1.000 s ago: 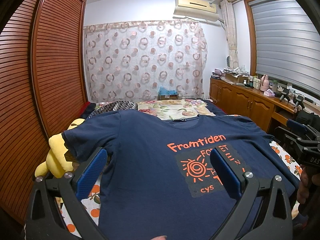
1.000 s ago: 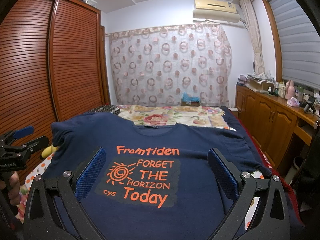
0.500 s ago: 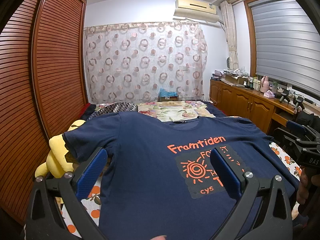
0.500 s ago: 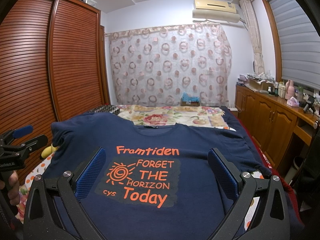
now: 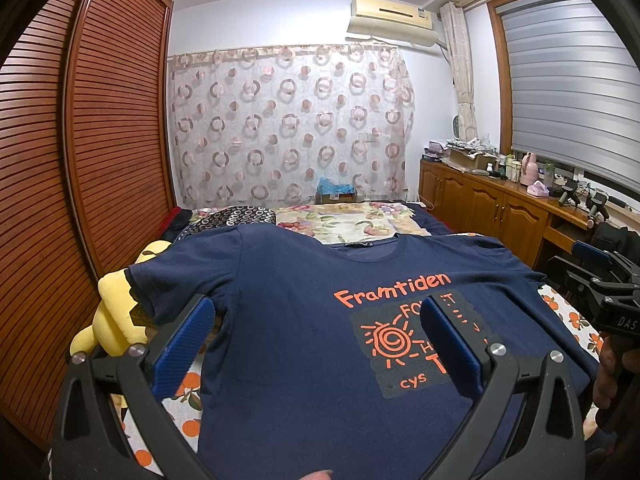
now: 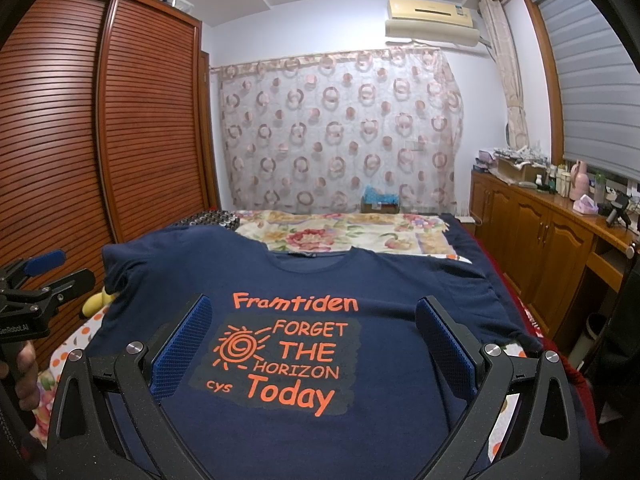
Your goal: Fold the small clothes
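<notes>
Lying flat, soft navy T-shirt point(image 6: 384, 280) beneath wide-spread tongs point(image 6: 314, 332).

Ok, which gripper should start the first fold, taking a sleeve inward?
Probably left: the left gripper, jaws open, has the sleeve of the T-shirt just beyond its left finger.

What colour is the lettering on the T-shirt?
Orange, on the navy T-shirt; the lettering shows best in the right wrist view.
</notes>
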### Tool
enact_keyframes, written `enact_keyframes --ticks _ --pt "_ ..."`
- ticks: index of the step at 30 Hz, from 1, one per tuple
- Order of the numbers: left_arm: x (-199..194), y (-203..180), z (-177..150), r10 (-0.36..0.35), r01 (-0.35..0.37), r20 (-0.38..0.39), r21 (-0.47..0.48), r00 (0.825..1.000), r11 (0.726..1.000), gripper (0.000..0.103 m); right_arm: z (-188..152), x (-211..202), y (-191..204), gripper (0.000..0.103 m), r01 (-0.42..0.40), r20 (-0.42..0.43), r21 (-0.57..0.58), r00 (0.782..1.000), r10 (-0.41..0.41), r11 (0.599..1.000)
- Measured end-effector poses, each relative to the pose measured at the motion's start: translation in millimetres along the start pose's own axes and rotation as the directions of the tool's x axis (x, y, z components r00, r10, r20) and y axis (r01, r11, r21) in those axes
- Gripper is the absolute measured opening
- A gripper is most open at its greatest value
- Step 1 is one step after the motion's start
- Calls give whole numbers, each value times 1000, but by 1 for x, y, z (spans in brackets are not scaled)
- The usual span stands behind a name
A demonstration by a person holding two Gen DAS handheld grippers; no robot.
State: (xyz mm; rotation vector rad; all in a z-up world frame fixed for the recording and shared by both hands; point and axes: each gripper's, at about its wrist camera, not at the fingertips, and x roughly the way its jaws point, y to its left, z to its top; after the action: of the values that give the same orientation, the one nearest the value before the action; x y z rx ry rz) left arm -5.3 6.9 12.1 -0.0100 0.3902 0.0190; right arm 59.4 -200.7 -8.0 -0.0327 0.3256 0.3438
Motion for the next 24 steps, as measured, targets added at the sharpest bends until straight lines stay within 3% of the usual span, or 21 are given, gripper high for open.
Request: enact_keyframes --ticks 24 --pt "0 -1 -1 0 0 0 0 1000 1000 103 -1 1 1 103 -5 -4 0 1000 5 1000"
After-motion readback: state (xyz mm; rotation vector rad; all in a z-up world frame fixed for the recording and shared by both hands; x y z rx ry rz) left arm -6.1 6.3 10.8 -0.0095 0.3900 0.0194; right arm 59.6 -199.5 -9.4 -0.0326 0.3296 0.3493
